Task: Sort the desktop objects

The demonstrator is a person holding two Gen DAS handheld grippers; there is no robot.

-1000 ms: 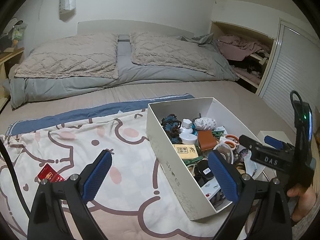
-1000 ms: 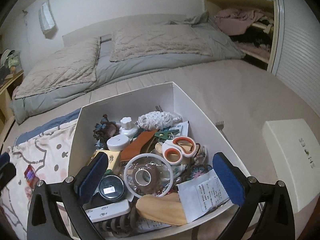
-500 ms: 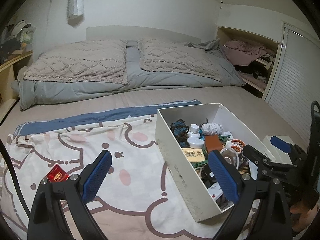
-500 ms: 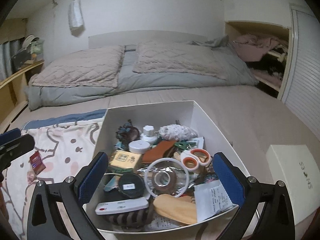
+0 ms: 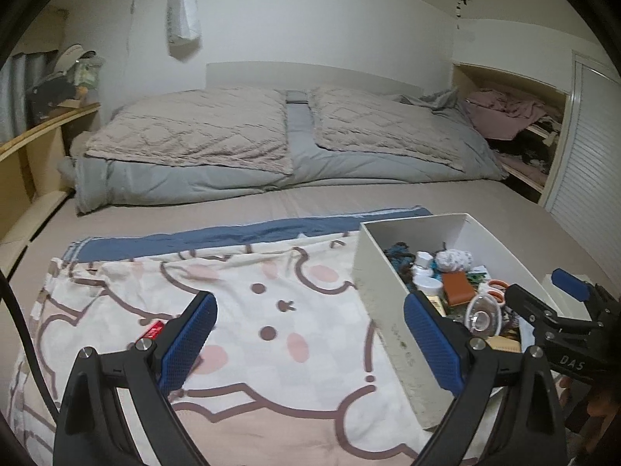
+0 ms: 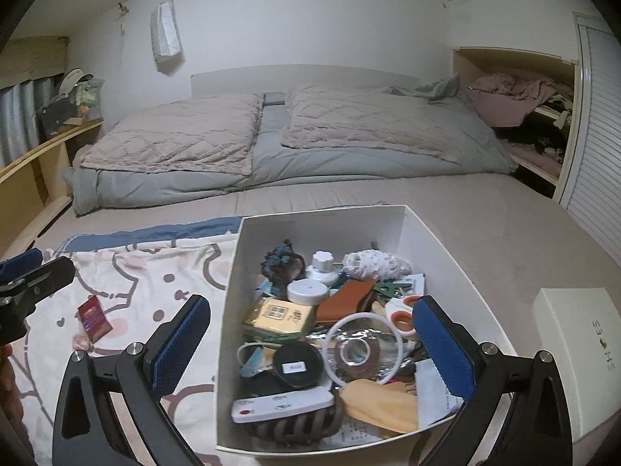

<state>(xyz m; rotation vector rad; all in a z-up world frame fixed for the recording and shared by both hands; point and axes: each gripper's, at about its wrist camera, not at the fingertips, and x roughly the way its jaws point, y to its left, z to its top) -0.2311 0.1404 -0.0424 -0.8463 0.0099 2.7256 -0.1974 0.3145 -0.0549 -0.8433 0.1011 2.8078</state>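
A white shoebox (image 6: 318, 221) (image 5: 384, 291) full of several small items sits on the bed: a tape roll (image 6: 359, 349), orange-handled scissors (image 6: 401, 310), a yellow pack (image 6: 277, 314), a black round tin (image 6: 297, 363), a white remote (image 6: 281, 404). My right gripper (image 6: 314, 345) hovers open over the box's near end, nothing between its fingers. My left gripper (image 5: 310, 341) is open above the cartoon-print sheet (image 5: 252, 310), left of the box. A small red packet (image 6: 94, 316) (image 5: 152, 329) lies on the sheet.
The box lid (image 6: 578, 345) lies to the right on the mattress. Pillows and a grey duvet (image 5: 287, 147) fill the far end of the bed. A wooden shelf (image 5: 35, 143) runs along the left, an open closet nook (image 5: 516, 124) at right.
Both cameras have tilted up and drawn back, showing more of the room. The left gripper has shifted left, away from the box. Both grippers stay open and empty.
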